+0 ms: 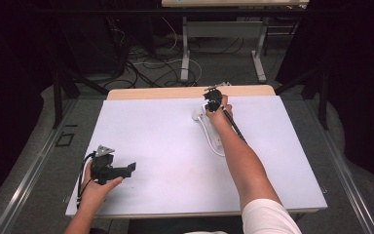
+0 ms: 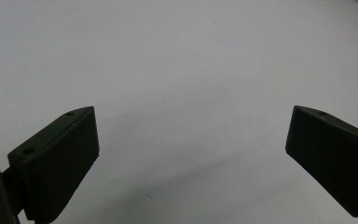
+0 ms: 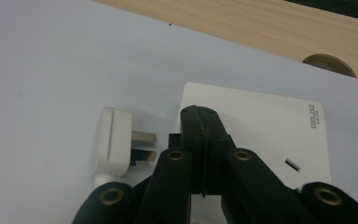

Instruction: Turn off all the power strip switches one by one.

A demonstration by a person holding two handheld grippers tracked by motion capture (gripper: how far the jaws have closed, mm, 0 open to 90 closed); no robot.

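Meanwhile the right gripper [image 3: 200,116], jaws pressed together on nothing, rests over the white power strip [image 3: 265,116] beside its plug [image 3: 114,140], while the left gripper [image 2: 191,149] gapes empty at lower left.

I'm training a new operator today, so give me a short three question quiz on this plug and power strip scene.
1. True or false: the left gripper has its jaws wide apart over bare table.
2. Which way do the pins of the white plug point: A) towards the power strip, B) away from it?
3. Fill in: the right gripper has its jaws ____, tips over the strip's near edge.

Key: 1 true; 2 A; 3 closed.
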